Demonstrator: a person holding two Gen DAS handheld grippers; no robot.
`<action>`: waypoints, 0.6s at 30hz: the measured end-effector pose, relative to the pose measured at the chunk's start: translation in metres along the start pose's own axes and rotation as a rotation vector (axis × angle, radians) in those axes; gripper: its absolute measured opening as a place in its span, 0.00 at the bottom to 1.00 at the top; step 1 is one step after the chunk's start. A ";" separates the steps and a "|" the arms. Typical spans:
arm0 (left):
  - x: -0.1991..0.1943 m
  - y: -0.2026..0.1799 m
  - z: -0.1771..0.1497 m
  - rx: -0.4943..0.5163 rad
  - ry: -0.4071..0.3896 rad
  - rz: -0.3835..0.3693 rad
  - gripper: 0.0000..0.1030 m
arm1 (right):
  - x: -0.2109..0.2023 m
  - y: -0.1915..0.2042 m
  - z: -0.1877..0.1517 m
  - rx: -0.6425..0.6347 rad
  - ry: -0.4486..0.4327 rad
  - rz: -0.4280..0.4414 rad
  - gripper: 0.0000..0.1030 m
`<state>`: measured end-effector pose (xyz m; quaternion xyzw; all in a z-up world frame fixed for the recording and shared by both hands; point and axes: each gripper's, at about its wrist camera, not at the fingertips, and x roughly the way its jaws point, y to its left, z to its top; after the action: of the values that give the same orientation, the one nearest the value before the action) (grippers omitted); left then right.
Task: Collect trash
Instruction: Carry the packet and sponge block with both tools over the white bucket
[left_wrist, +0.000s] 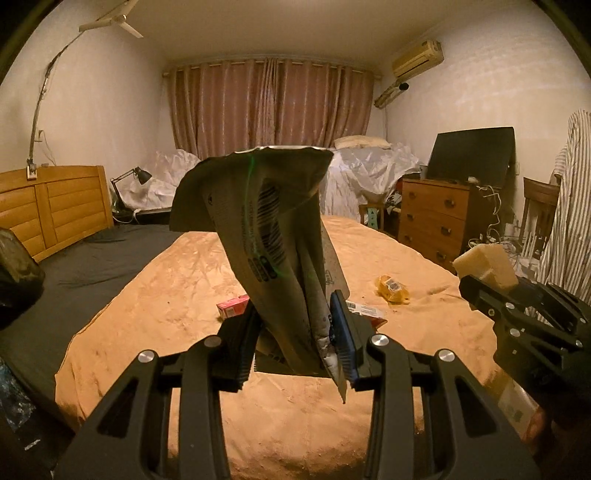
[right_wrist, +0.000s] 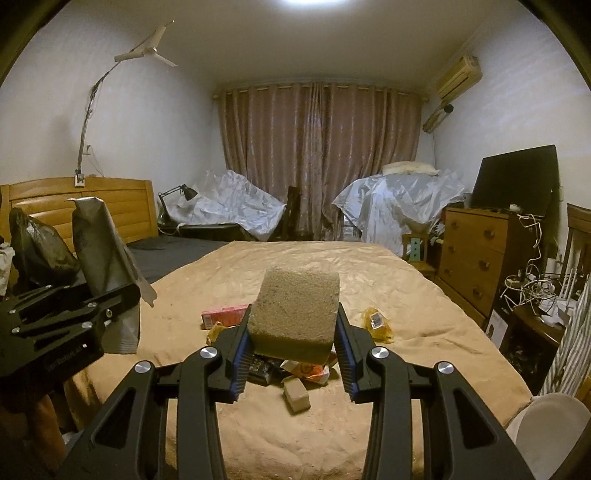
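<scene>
Nearest the lens in the left wrist view, the left gripper (left_wrist: 297, 338) has its two fingers clamped on one flattened grey wrapper (left_wrist: 266, 229). That wrapper stands nearly upright, long axis running from the fingers toward the top of the frame, leaning slightly left and flaring wide at its upper end; a barcode runs along its length. It blocks much of the middle of the bed behind it. At the right edge of that frame the right gripper (left_wrist: 484, 280) shows from the side.

Close to the lens in the right wrist view, the right gripper (right_wrist: 293, 349) squeezes one sponge block (right_wrist: 295, 314) between its blue-padded fingers, held above the bed, its coarse pale face uppermost and a darker layer beneath. At the left of this frame the left gripper (right_wrist: 114, 295) carries the wrapper (right_wrist: 101, 247), again upright.

Below the sponge, on the tan blanket (right_wrist: 369, 269), lies a small heap of litter: one little tan block (right_wrist: 296, 396), one orange-and-white packet (right_wrist: 310, 369) and a dark packet (right_wrist: 262, 365), touching or overlapping. Farther up the bed lie one pink carton (right_wrist: 223, 314), long axis left to right, and one yellow crinkled wrapper (right_wrist: 376, 323) to the right, apart from each other.

Beyond stand a wooden headboard (right_wrist: 122, 206) at left, one desk lamp (right_wrist: 181, 192), two plastic-draped heaps before the curtains (right_wrist: 321, 155), and a drawer chest (right_wrist: 476, 254) at right.
</scene>
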<state>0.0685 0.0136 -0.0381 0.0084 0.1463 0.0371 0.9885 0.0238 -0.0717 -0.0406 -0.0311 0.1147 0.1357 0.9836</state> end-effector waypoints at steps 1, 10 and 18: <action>-0.001 -0.002 0.001 0.000 0.002 -0.001 0.36 | -0.002 0.001 0.001 0.000 0.000 -0.002 0.39; -0.004 -0.003 0.002 -0.003 0.008 -0.008 0.36 | -0.009 0.005 0.004 0.004 0.009 -0.001 0.39; 0.004 -0.021 0.006 0.018 0.026 -0.093 0.36 | -0.024 -0.023 0.021 0.030 0.017 -0.063 0.39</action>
<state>0.0752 -0.0071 -0.0338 0.0100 0.1599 -0.0099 0.9870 0.0119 -0.0981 -0.0138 -0.0211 0.1243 0.1027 0.9867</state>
